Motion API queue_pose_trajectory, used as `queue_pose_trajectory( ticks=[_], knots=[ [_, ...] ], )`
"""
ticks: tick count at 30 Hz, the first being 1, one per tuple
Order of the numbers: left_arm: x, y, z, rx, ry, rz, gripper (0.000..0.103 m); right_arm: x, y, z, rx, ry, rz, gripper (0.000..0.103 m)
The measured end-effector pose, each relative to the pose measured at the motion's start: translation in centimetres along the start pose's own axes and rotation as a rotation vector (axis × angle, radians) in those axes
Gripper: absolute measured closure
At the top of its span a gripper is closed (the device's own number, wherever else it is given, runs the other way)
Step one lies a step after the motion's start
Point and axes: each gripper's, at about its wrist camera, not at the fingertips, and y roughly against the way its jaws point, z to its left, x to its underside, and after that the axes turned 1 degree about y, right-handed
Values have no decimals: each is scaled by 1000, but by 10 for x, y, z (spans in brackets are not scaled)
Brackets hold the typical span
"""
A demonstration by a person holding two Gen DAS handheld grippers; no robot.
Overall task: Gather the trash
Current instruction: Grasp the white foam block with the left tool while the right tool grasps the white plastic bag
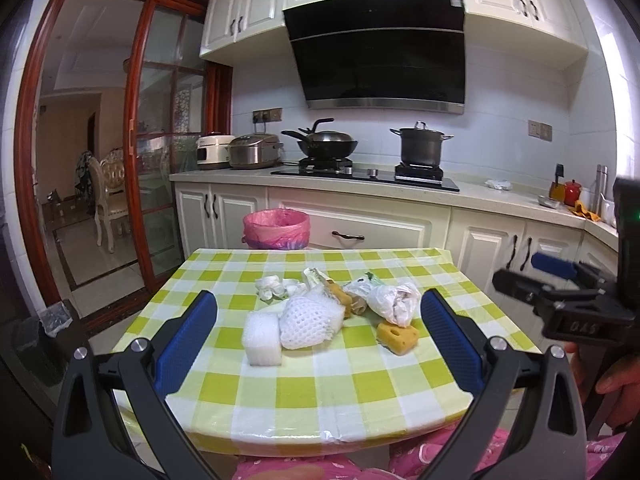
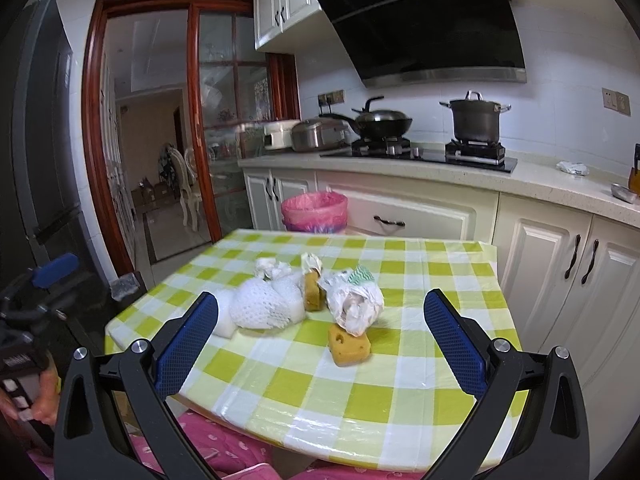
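Soft, even daylight fills the kitchen, brightest at the right edge. The plastic-covered tablecloth (image 1: 320,376) shows mild glare. Fisheye distortion bends the cabinets (image 1: 256,4); dark vignetting rims both views.

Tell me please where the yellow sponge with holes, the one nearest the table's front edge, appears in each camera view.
Left wrist view: the yellow sponge is right of centre, under the crumpled white bag.
Right wrist view: the yellow sponge is near centre, below that bag.
Shared landmark: the pink-lined bin beyond the table's far edge.

trash pile (image 1: 332,312) | mid-table, clustered | pink-lined bin (image 1: 277,229) | beyond table
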Motion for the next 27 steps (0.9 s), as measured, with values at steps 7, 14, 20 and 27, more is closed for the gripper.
queue_pose_trajectory(
  ticks=[7, 14, 20, 27],
  knots=[
    [15, -54, 27, -9, 67, 114, 4, 15, -62, -10, 28, -23, 106, 6],
    [45, -122, 65, -71, 153, 229, 4, 25, -118, -20, 39, -67, 204, 6],
    [60, -175, 81, -89, 147, 283, 4, 29, -165, -37, 34, -109, 281, 6],
    [75, -236, 81, -152, 17, 367, 5, 32, -208, -60, 9, -169, 354, 6]
  ],
)
